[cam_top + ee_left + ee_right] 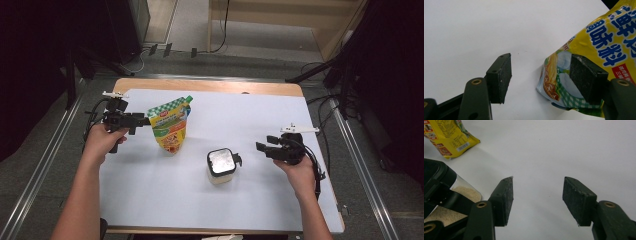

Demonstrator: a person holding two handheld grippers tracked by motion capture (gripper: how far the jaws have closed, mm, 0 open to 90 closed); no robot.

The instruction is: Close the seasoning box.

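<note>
A yellow stand-up pouch (170, 125) with a green checked top stands at the left-middle of the white table cover (260, 110). My left gripper (141, 120) is level with it on its left, jaws open. In the left gripper view the pouch (604, 42) lies behind the right jaw, and between the pads of this gripper (540, 68) there is bare cover. A clear container (221, 166) with a black lid holds pale granules and stands near the middle. My right gripper (261, 147) is open a short way to the right of it. In the right gripper view the container (465, 191) is left of the open gripper (538, 188).
The wooden table edge (200, 86) borders the cover at the back. Metal rails (45, 165) run along both sides on the floor. Cables and dark stand legs (325, 70) lie beyond the right back corner. In the right gripper view the pouch (451, 135) is at the top left.
</note>
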